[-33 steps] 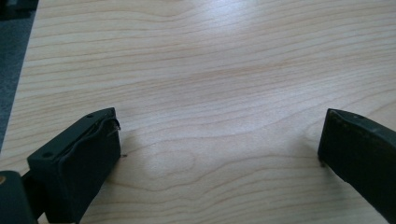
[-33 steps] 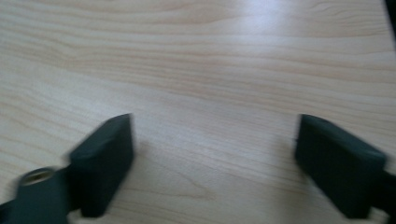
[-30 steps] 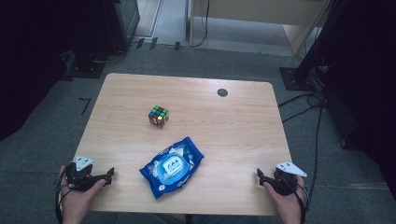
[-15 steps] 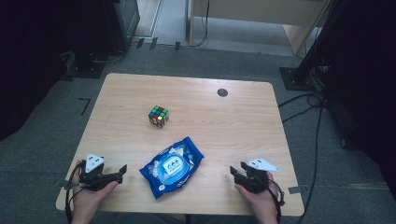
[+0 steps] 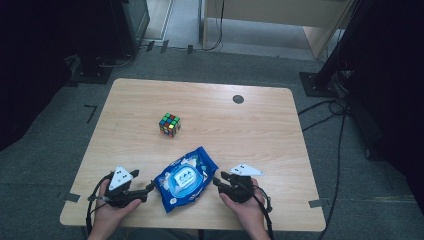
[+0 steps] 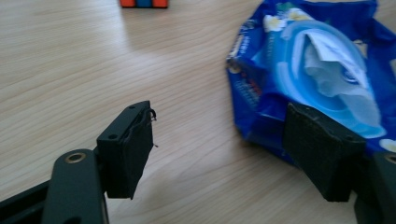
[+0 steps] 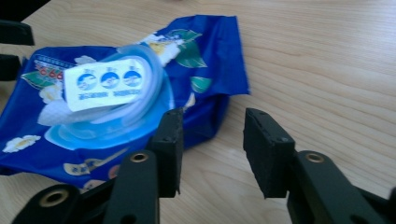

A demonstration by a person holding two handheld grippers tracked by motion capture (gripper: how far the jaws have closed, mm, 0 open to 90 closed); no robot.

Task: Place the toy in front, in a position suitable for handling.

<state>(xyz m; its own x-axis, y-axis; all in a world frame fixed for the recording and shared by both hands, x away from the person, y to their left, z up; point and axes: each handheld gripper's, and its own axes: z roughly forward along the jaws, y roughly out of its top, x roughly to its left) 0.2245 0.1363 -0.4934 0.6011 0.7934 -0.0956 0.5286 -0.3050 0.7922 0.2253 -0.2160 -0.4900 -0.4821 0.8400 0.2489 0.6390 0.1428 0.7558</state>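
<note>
A blue wet-wipes pack (image 5: 186, 177) lies flat near the table's front edge, its white flap label (image 7: 105, 83) partly lifted. My left gripper (image 5: 150, 188) sits just left of the pack and is open. Its jaws have just been closing a little, with bare table between them and the pack's edge (image 6: 261, 126) beside the right jaw. My right gripper (image 5: 218, 180) is close to the pack's right side. It is open too, its jaws have just been closing, and only wood (image 7: 212, 140) lies between them. A colourful puzzle cube (image 5: 170, 124) stands farther back.
The wooden table (image 5: 260, 135) has a small black round cap (image 5: 238, 99) near its back edge. Dark stands and cables (image 5: 340, 115) lie on the grey floor to the right. My left gripper (image 7: 10, 46) also appears beyond the pack in the right gripper view.
Both hands have moved inward from the table's front corners toward the pack, the right one farther. The right jaws have narrowed. The pack and cube have stayed put.
</note>
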